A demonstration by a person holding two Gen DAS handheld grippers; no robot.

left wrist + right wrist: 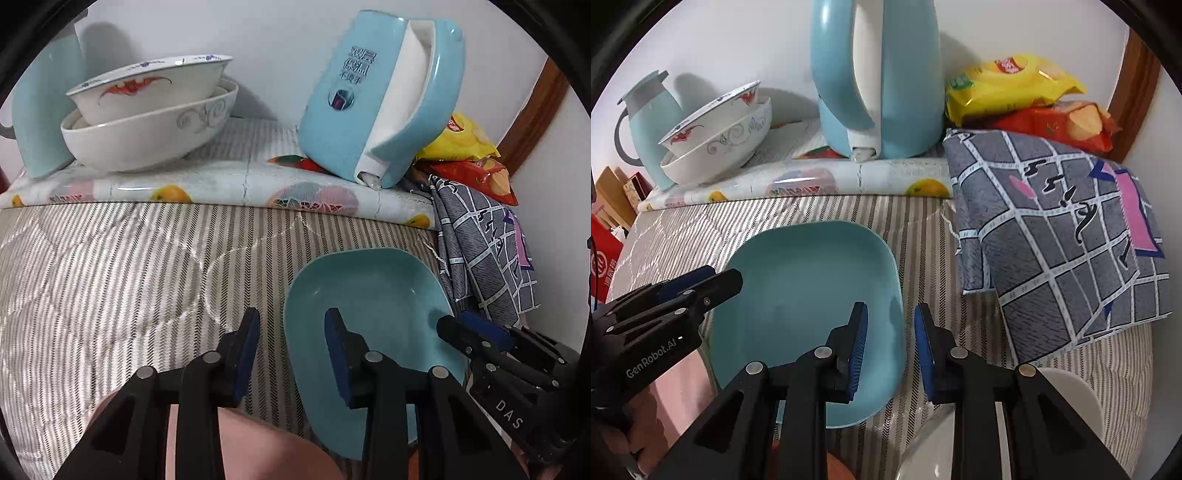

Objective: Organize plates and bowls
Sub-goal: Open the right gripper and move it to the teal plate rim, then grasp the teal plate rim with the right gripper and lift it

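Note:
A light blue square plate [373, 295] lies on the striped cloth; it also shows in the right wrist view [809, 280]. My left gripper [291, 325] is open, its jaws astride the plate's left rim. My right gripper [891, 317] is open, its jaws astride the plate's right rim; it shows at the plate's right in the left wrist view [461, 325]. Two white bowls [147, 114] stand nested at the back left, the upper with a red motif [716, 129]. A white dish [1067, 398] lies under my right gripper, partly hidden.
A blue kettle [879, 74] stands on the fruit-print mat [798, 181] at the back. A blue jug [646, 118] stands left of the bowls. A grey checked cloth [1052, 229] and snack bags [1015, 81] lie at the right. The wall is close behind.

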